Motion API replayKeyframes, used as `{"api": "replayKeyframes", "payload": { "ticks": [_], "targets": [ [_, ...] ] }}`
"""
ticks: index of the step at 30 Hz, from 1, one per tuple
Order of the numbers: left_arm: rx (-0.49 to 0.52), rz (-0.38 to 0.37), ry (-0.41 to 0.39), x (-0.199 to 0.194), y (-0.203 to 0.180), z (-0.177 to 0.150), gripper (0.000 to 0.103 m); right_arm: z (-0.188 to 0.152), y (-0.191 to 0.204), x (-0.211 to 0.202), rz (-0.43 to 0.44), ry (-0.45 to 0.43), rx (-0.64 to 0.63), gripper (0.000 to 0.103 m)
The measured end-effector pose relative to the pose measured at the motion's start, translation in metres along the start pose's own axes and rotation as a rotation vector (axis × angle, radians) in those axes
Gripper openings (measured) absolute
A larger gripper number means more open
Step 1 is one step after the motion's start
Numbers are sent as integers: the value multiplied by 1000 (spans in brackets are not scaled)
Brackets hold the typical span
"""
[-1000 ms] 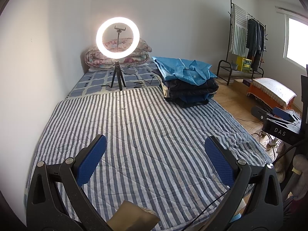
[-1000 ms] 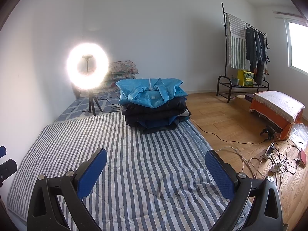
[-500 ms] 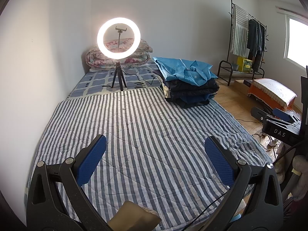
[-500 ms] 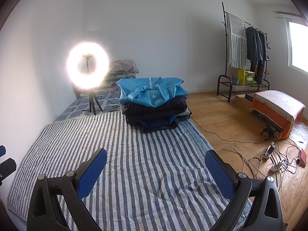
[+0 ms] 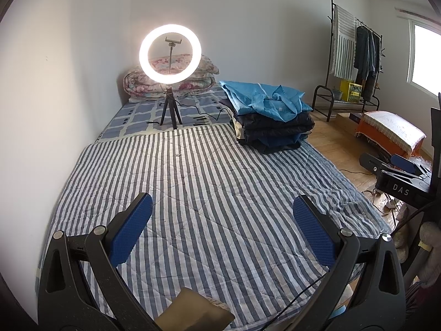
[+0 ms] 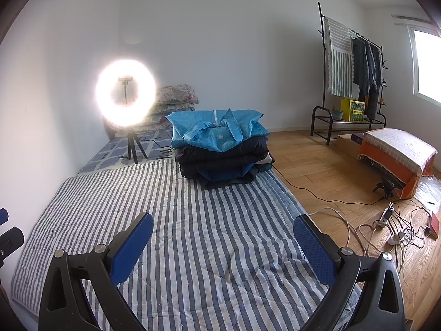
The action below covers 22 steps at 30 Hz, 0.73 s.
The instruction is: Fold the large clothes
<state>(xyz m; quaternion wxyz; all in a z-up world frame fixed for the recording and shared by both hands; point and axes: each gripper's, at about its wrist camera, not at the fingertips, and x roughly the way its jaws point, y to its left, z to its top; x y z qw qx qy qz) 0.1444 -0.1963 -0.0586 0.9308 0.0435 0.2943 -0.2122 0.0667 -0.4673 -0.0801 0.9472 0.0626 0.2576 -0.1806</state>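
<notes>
Your left gripper (image 5: 222, 229) and right gripper (image 6: 223, 237) hang wide apart over the striped quilt (image 6: 193, 220), each gripping nothing; against the frames a second ago, almost nothing shifts. The stack of folded clothes (image 6: 220, 149), blue garment (image 5: 264, 99) uppermost, sits at centre frame beside the ring light (image 5: 170, 54); this fits either a finished pile or a pause between garments.

Left gripper (image 5: 222, 211): black plastic frame, triangular cut-outs, silver screws at the pivots | fingers (image 5: 132, 234) faced with blue dimpled pads | thin black cable (image 5: 289, 302) ran under the frame | Right gripper (image 6: 223, 230): matching black frame, blue textured pads (image 6: 314, 248), silver screws | white "DAS" lettering (image 5: 401, 189) marked its body.
</notes>
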Motion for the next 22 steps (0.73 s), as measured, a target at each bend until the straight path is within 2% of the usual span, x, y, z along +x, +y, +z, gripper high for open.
{"api": "replayKeyframes", "payload": {
  "ticks": [22],
  "targets": [
    [3, 3, -5, 2, 12, -2, 103, -4, 0, 4, 12, 27, 17, 103]
  ]
}}
